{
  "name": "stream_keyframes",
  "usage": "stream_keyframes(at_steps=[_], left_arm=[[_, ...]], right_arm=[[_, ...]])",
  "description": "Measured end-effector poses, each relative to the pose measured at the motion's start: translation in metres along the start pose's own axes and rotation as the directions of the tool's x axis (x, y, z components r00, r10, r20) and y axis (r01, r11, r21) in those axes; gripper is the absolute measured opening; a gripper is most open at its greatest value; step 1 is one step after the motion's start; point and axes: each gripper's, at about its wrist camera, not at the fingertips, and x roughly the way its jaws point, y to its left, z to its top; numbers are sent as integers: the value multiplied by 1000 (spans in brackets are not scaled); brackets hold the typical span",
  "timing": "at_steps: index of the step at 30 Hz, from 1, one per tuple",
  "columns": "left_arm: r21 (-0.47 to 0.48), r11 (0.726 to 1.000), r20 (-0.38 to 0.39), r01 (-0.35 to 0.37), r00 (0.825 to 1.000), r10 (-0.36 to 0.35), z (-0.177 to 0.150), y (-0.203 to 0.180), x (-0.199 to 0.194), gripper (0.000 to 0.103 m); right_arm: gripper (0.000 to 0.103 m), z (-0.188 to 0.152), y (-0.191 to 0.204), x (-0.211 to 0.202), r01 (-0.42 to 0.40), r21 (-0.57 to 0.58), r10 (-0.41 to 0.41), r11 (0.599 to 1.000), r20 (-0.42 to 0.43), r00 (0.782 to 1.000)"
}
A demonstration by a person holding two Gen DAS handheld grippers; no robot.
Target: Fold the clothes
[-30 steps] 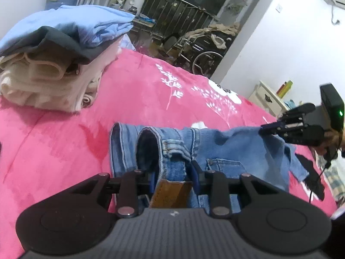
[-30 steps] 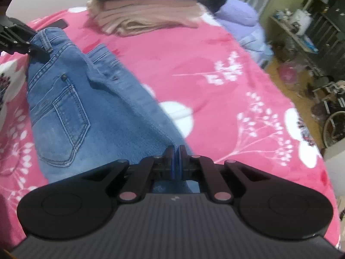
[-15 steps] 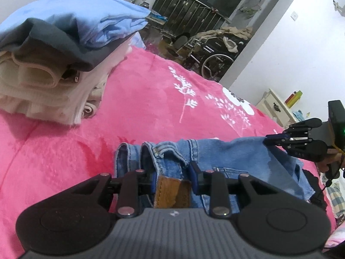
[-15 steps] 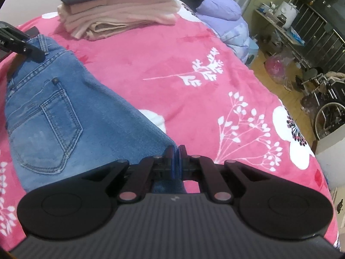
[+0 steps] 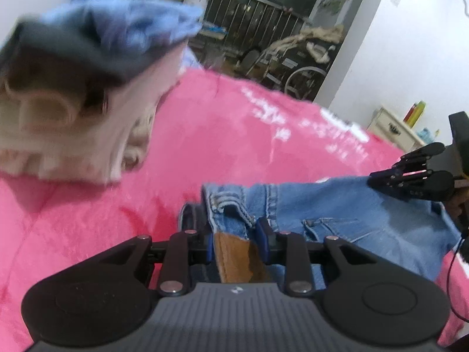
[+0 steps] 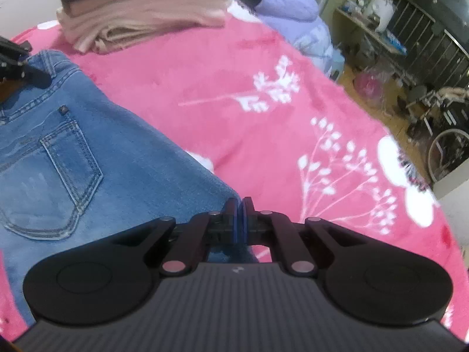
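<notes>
Blue jeans (image 5: 346, 208) hang stretched between my two grippers over the pink bedspread (image 5: 222, 135). My left gripper (image 5: 234, 234) is shut on the bunched waistband, with the brown leather patch (image 5: 234, 256) between its pads. In the right wrist view the jeans (image 6: 96, 158) spread to the left with a back pocket showing, and my right gripper (image 6: 240, 209) is shut on the fabric's edge. The right gripper (image 5: 410, 176) also shows at the far right of the left wrist view, and the left gripper's fingers (image 6: 20, 70) sit at the left edge of the right wrist view.
A stack of folded clothes (image 5: 88, 94), beige with dark and light blue pieces on top, sits close on the bed (image 6: 140, 17). A lilac jacket (image 6: 296, 20) lies at the bed's far edge. Beyond are a wheelchair (image 5: 304, 70), railings and a white cabinet (image 5: 392, 129).
Both grippers have sunk towards the bed and moved closer to the folded stack, carrying the jeans along. The stack now looms larger and blurred in the left wrist view.
</notes>
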Motion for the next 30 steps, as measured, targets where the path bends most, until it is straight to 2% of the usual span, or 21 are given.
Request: stream_keyframes(at_steps=[4,6,8,10,12,14,16,17,19,22,23,25,26,30], left_arm=[[-25,1000,-5,-6,1000,6,-4,3,5,35],[-36,999,-6,-2,1000,1,-5,5,5,37],[-47,999,-8,0,1000,-1,-5,6,5,37],[-63,998,-7,-4,1000,4,-6,6,2,40],[-81,997,-4,-11,1000,11,-5,8,-1,47],[-110,994,7,-22,1000,22,-5,10,-9,49],[-143,989,20,-38,999,41,-5,13,-19,60],[-165,985,34,-57,997,64,-5,13,-26,68],[-186,978,78,-93,991,109,-6,10,-45,70],[-180,976,151,-122,977,150,-8,1,-73,70],[-166,980,169,-110,976,138,-9,-3,-80,69],[-127,991,163,-49,984,70,-13,-14,-86,68],[-105,994,143,-20,989,35,-15,-18,-84,66],[-12,1000,50,-8,999,9,-38,-34,-63,65]], right_arm=[[7,-8,3,17,-9,-15,8,1000,-58,998],[19,-8,-3,8,2,-1,-2,1000,-60,998],[32,-5,-12,-13,27,42,-27,999,-19,999],[34,-1,-22,-34,45,85,-47,995,21,999],[34,8,-22,-51,-10,127,-1,992,84,996],[33,18,-21,-67,-71,160,47,985,147,988],[33,37,-2,-66,-185,109,162,977,196,967],[32,46,8,-66,-239,80,217,968,216,952],[30,63,33,-56,-323,9,313,946,222,924],[20,87,70,-37,-423,-100,435,901,194,879],[19,93,82,-30,-449,-133,467,884,180,866],[16,102,101,-15,-476,-172,500,863,154,852],[13,106,110,-7,-488,-189,515,852,140,845],[12,121,130,29,-516,-201,540,833,90,837]])
